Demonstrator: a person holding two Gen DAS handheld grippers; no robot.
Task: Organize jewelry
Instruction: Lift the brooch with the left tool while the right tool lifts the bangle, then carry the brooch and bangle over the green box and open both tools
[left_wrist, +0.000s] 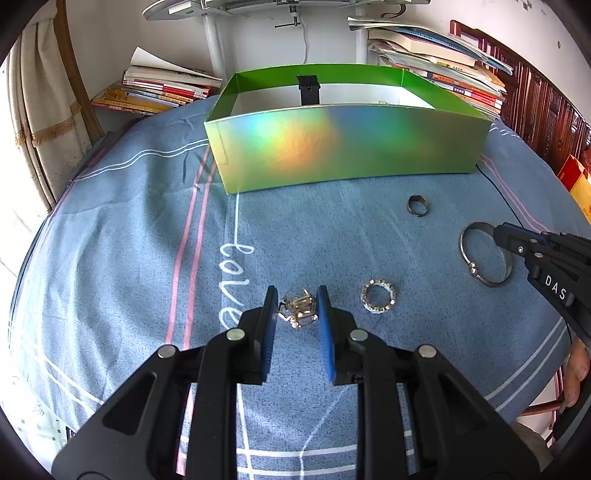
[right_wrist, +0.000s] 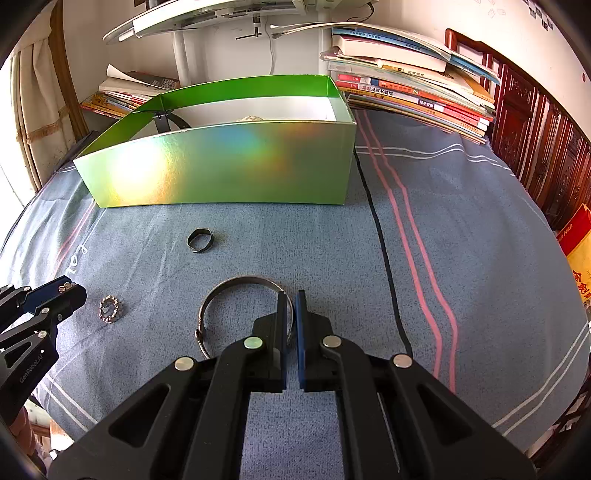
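Between the blue pads of my left gripper (left_wrist: 297, 292) is a small gold jewelry piece (left_wrist: 300, 309), resting on the blue bedsheet (left_wrist: 147, 240); the jaws are narrow and closed on it. To its right lies a beaded ring (left_wrist: 380, 311). My right gripper (right_wrist: 291, 293) is shut on the rim of a silver bangle (right_wrist: 243, 280) that lies flat on the sheet. A dark band ring (right_wrist: 192, 242) sits between the bangle and the open green box (right_wrist: 221, 166). In the right wrist view, the left gripper (right_wrist: 75, 290) shows at the left edge beside the beaded ring (right_wrist: 103, 313).
The green box (left_wrist: 332, 147) holds a black strap-like item (left_wrist: 308, 90). Book stacks (right_wrist: 406, 92) stand behind it on both sides. A black cable (right_wrist: 384, 266) runs down the sheet right of the box. Dark wooden furniture (right_wrist: 535, 147) lines the right side.
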